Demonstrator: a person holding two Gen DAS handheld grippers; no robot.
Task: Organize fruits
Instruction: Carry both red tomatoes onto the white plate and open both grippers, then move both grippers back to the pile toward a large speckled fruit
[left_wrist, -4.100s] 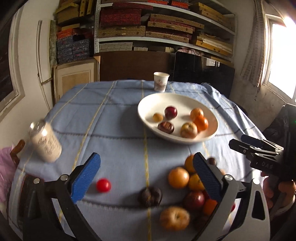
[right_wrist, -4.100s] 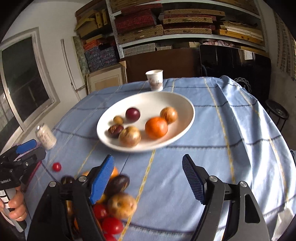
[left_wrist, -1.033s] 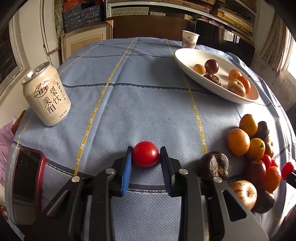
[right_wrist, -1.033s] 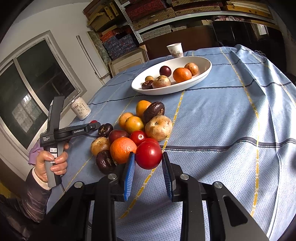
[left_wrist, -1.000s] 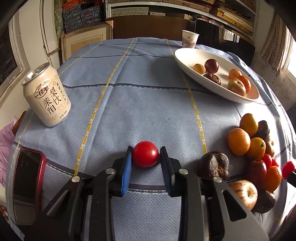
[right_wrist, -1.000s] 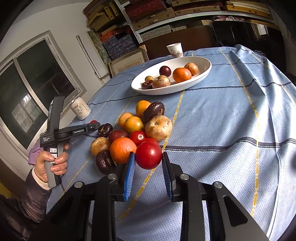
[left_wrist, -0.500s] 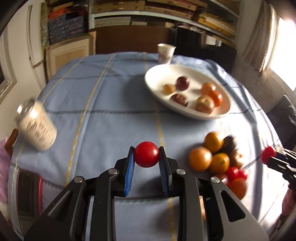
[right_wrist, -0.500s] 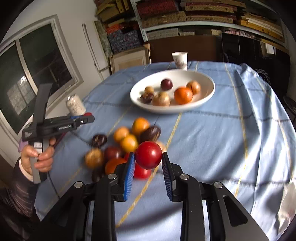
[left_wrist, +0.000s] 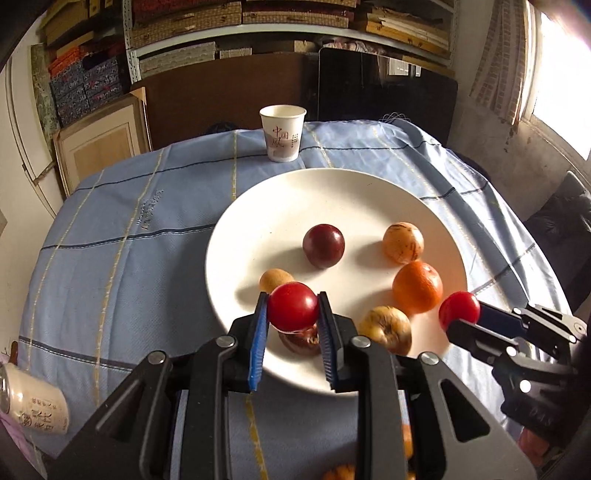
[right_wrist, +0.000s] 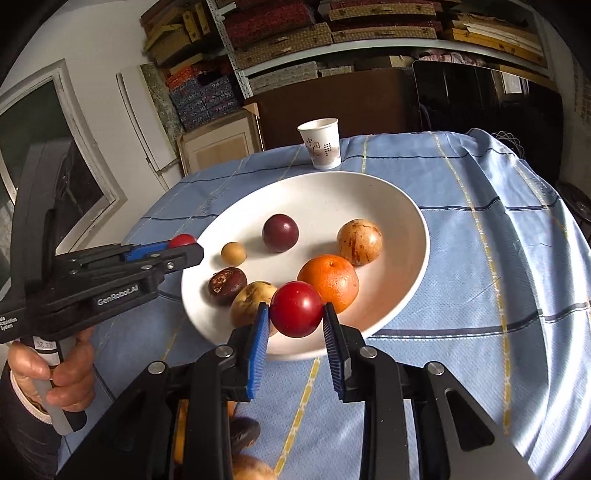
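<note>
Left gripper (left_wrist: 293, 314), in the left wrist view: clamped on a small red tomato (left_wrist: 293, 311) between the blue pads, poised above the near rim of the white plate (left_wrist: 236, 236). Below it, a dark wrinkled fruit (left_wrist: 301, 341) and a small tan fruit (left_wrist: 275, 279), so better to carry the tomato forward to the bare patch of plate on the left, then lower close before opening, to avoid rolling. Right gripper (left_wrist: 460, 317), at the right edge of this view, gripping a second red tomato (left_wrist: 459, 311) near the orange (left_wrist: 417, 287). In the right wrist view: right gripper (right_wrist: 297, 317) closed on its red tomato (right_wrist: 296, 308), above the near edge of the plate (right_wrist: 406, 206), over a yellowish fruit (right_wrist: 251, 299) and the orange (right_wrist: 328, 282). Best to aim for the free space on the right side, release low and gently, and keep both tools apart from each other.
</note>
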